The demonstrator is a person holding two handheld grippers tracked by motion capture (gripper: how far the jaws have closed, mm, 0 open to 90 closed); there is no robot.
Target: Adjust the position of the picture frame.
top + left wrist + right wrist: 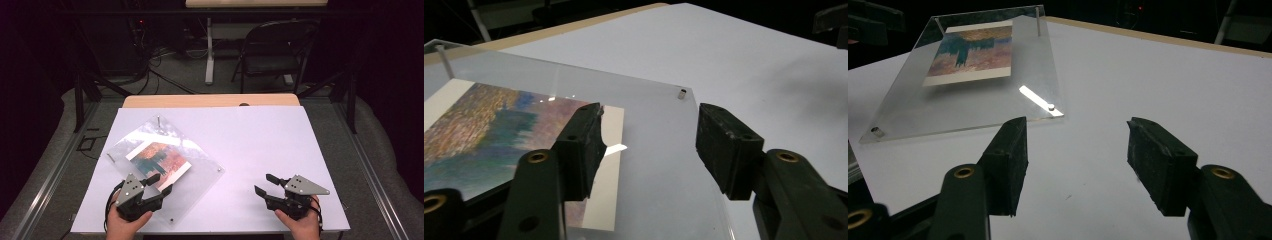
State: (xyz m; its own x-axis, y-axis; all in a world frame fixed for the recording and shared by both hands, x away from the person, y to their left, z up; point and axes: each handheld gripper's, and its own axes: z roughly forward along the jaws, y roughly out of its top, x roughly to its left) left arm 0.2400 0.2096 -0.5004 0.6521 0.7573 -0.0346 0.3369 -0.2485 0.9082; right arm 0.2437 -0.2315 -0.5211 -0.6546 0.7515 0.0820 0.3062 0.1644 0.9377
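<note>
While both pairs of jaws stand apart with nothing between them, the left gripper (159,183) hangs over the near edge of a clear plastic frame (200,155), and the right gripper (266,184) sits over bare white table cover well to the side of it. From the left gripper view, the left gripper (649,135) has one jaw above the white border of a picture card (489,145) and the other above the bare plastic near a small metal peg (682,94) at the frame's corner; whether the jaws touch the plastic cannot be told. From the right gripper view, the right gripper (1077,150) points toward the frame (973,105), which lies apart from it.

The frame lies turned like a diamond on the left half of the white table cover (260,140), with short metal pegs at its corners. Inside it the picture card (160,159) shows orange, blue and dark green paint with a white margin. A hand (125,225) holds the left gripper and another hand (300,225) the right, both at the near table edge. Beyond the table stands a dark folding chair (275,50).
</note>
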